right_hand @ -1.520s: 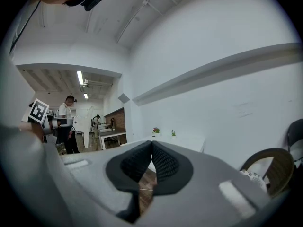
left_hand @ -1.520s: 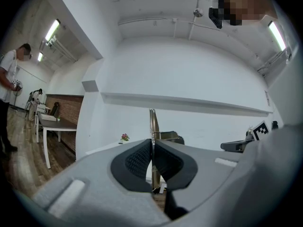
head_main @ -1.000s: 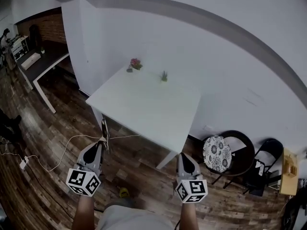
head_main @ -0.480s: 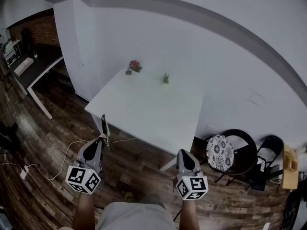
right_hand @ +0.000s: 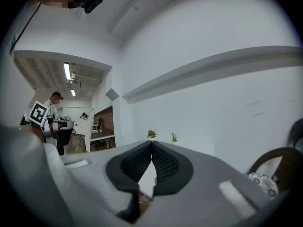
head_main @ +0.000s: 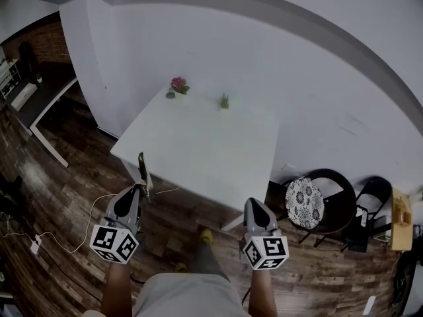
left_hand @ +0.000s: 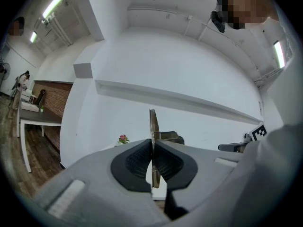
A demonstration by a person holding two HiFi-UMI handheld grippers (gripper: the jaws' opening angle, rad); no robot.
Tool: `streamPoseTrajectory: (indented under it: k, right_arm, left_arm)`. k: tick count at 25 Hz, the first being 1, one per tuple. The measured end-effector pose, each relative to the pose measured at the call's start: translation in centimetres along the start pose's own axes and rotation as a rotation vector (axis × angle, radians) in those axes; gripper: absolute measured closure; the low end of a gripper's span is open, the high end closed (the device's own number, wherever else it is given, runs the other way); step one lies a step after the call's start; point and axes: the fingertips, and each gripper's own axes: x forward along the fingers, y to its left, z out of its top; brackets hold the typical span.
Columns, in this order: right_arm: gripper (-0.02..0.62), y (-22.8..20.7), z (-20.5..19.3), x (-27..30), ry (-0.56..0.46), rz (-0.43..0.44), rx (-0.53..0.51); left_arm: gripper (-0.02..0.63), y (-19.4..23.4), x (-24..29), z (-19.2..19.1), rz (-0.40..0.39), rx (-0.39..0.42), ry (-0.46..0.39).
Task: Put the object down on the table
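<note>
Left to right:

- White cable loops over the wood floor just left of the left gripper. Stepping in toward the table could snag a foot on it.
- Left gripper: the jaws are clamped on a thin flat object, which is edge-on and upright. Most of it sticks up past the pads. I can't tell what it is; it looks like a plate or a blade-like strip.
- In the head view the object hangs over the floor, just short of the near-left corner of the white table, not above the top.
- Risk 1: letting go here drops it on the floor.
- Risk 2: the grip is low on a tall piece. If its end clips the table edge on the way in, it probably pivots or slips in the pads.
- Risk 3: released upright, it likely topples. That close to the corner it could slide off, so lay it flat and further in.
- Flower pot and small green plant sit at the far edge, well apart from the approach, so the risk there is low.
- Right gripper: the jaws are pressed together with nothing between them. It sits off the near-right corner and could bump the table edge if both hands advance together.
- Chair with patterned cushion stands near on the right, so keep that elbow in.
</note>
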Motion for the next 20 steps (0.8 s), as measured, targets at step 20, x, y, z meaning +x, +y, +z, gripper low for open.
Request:
streamPoseTrajectory:
  k: [20]
  right_arm:
    - [0.594, -8.1, 0.4, 12.9, 0.024, -0.002, 0.045]
  left_arm:
    - [0.597, 2.3, 14.7, -1.5, 0.004, 0.003, 0.053]
